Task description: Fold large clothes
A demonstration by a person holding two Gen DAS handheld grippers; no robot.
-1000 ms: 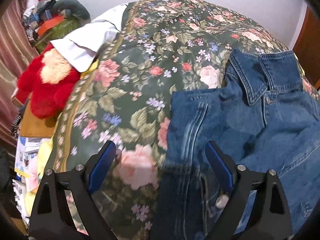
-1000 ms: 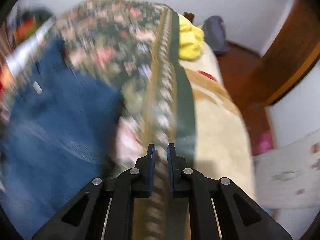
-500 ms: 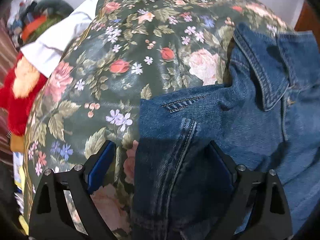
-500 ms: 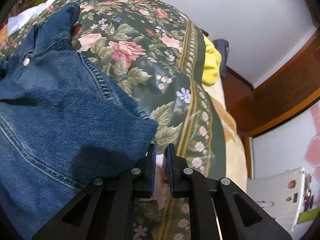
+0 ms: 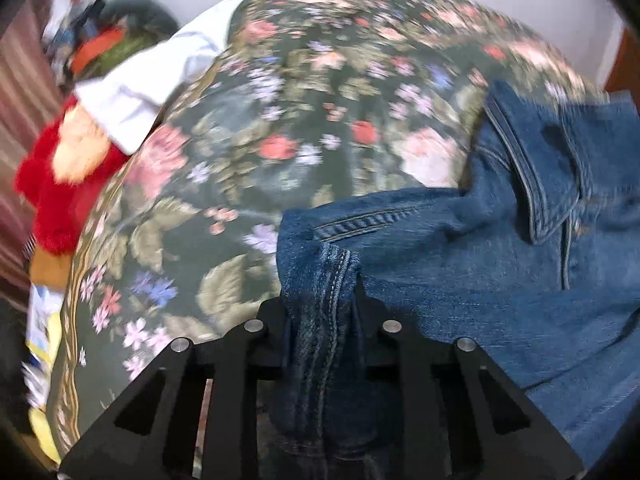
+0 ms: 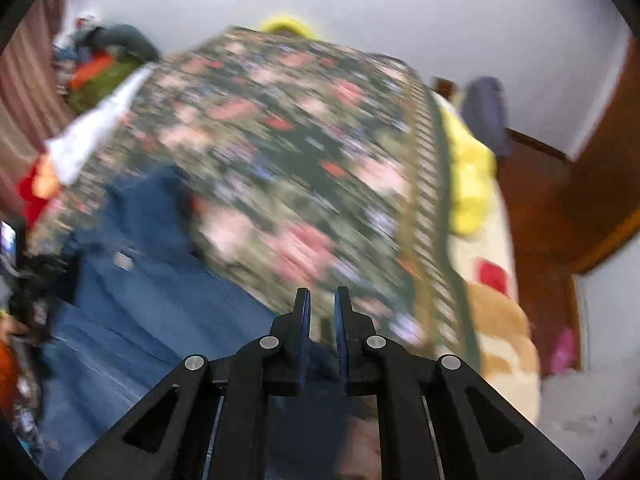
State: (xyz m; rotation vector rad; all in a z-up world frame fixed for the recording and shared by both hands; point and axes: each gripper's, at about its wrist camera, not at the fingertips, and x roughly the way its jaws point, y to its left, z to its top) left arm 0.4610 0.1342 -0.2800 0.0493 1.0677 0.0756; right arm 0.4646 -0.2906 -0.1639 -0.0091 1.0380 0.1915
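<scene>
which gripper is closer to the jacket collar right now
Left. The left gripper is closing on a denim seam just below the collar; the right gripper is shut off that jacket's far edge.

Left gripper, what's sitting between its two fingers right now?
In the left wrist view, the left gripper is closing on a bunched fold of the denim jacket.

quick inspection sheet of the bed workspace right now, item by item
surface: bed under a floral bedspread, blurred in both views
job's things: denim jacket spread front up, collar toward the far end
clutter: red plush toy, white cloth and a heap of things at the bed's left side; yellow cloth on the right edge
grippers: left tongs closing, a bunched jacket seam between them; right tongs shut, whether they hold anything cannot be told
cables: nothing seen
surroundings: pale wall, brown wooden panel on the right
</scene>
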